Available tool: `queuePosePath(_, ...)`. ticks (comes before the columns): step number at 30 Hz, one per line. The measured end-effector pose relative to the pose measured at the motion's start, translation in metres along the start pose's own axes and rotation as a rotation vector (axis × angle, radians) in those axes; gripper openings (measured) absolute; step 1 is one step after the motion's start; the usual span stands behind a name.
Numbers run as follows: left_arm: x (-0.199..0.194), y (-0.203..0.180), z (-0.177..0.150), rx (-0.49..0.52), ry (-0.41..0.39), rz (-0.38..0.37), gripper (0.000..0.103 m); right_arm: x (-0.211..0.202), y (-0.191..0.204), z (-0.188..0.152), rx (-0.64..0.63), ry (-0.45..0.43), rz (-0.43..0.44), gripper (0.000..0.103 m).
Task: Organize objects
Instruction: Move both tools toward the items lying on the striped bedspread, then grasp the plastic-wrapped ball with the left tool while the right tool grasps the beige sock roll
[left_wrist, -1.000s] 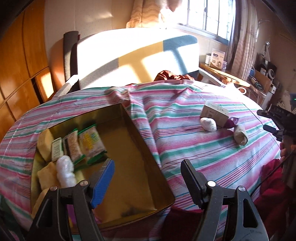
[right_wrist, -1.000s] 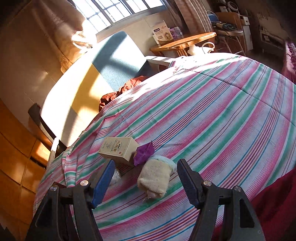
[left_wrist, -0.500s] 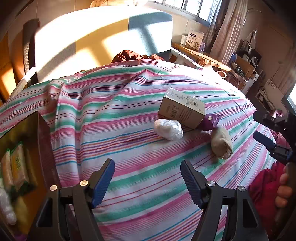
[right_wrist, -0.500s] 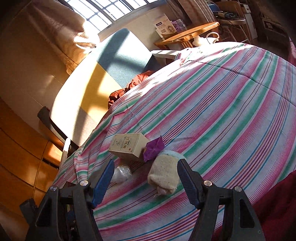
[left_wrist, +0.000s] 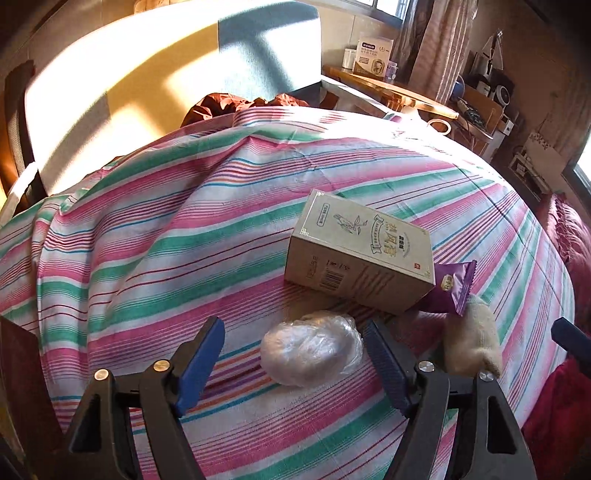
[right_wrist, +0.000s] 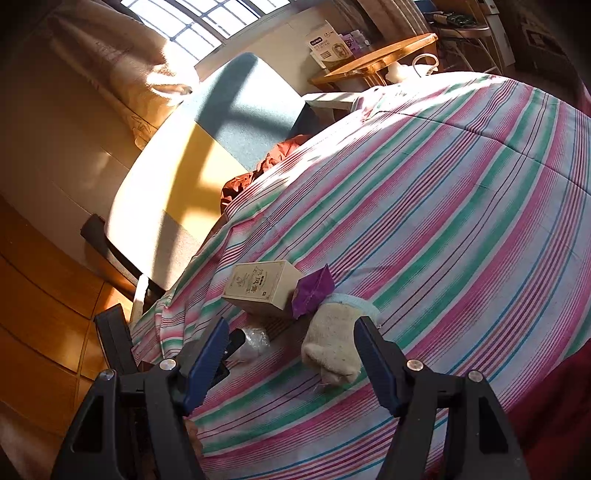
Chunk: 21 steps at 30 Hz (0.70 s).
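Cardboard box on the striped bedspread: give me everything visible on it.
The cardboard box is a beige carton lying flat on its broad side on the striped bedspread, printed face up with green Chinese lettering and a plant drawing; a barcode sits on the near side. It looks closed and undamaged. A purple packet pokes out at its right end, touching it. The plastic-wrapped lump lies just in front, apart.

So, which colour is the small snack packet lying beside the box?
Purple; the snack packet shows best in the left wrist view, touching the box.
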<state>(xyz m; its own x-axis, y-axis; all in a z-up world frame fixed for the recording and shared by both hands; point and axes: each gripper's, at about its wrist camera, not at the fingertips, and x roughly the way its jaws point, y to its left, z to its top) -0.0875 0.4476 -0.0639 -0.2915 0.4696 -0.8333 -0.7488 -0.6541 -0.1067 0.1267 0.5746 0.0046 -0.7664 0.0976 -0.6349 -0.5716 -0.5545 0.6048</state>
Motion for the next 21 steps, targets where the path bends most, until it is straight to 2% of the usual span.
queuePosePath(1, 0.005, 0.000, -0.003, 0.000, 0.020, -0.024, 0.054, 0.000, -0.001, 0.000, 0.004, 0.001, 0.001, 0.072)
queuePosePath(2, 0.007, 0.001, -0.007, -0.008, 0.024, -0.047, 0.048, 0.000, -0.001, 0.000, 0.007, 0.001, 0.002, 0.072)
queuePosePath(8, -0.016, 0.004, -0.040, -0.012, -0.019, -0.044, 0.040, 0.003, -0.001, 0.000, 0.013, 0.015, -0.010, 0.072)
queuePosePath(13, -0.040, 0.011, -0.075, 0.004, -0.034, -0.003, 0.039, 0.012, -0.001, -0.003, 0.009, 0.056, -0.069, 0.072)
queuePosePath(21, -0.069, 0.012, -0.116, 0.006, -0.051, 0.002, 0.038, 0.038, 0.005, -0.010, -0.048, 0.157, -0.191, 0.072)
